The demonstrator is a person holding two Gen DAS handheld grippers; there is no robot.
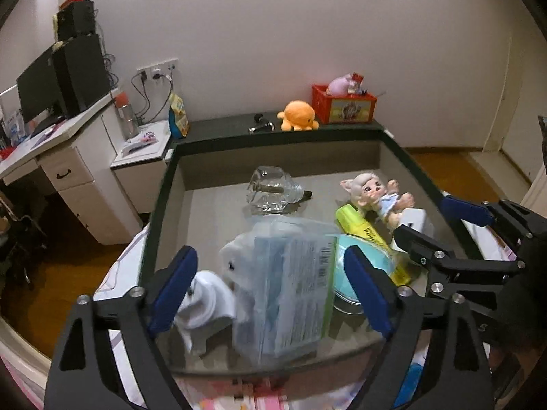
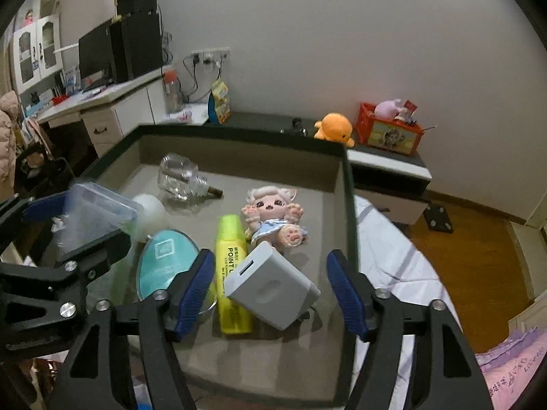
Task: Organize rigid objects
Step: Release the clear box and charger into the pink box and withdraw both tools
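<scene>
A dark-rimmed tray (image 1: 160, 205) (image 2: 348, 205) holds the objects. My left gripper (image 1: 270, 294) is open around a clear plastic box (image 1: 290, 287) with a barcode label; the box also shows in the right wrist view (image 2: 95, 218). A white rounded object (image 1: 205, 300) lies beside it. My right gripper (image 2: 270, 294) is open around a grey charger block (image 2: 273, 287), above it; it also shows in the left wrist view (image 1: 444, 225). A yellow highlighter (image 2: 232, 266), a teal disc (image 2: 164, 263), a doll (image 2: 273, 218) and a glass bottle (image 2: 181, 177) lie in the tray.
Behind the tray a dark shelf carries an orange plush octopus (image 1: 299, 116) and a red crate (image 1: 343, 104). A white desk with a monitor (image 1: 41, 92) stands at the left. A bed sheet (image 2: 393, 256) lies right of the tray.
</scene>
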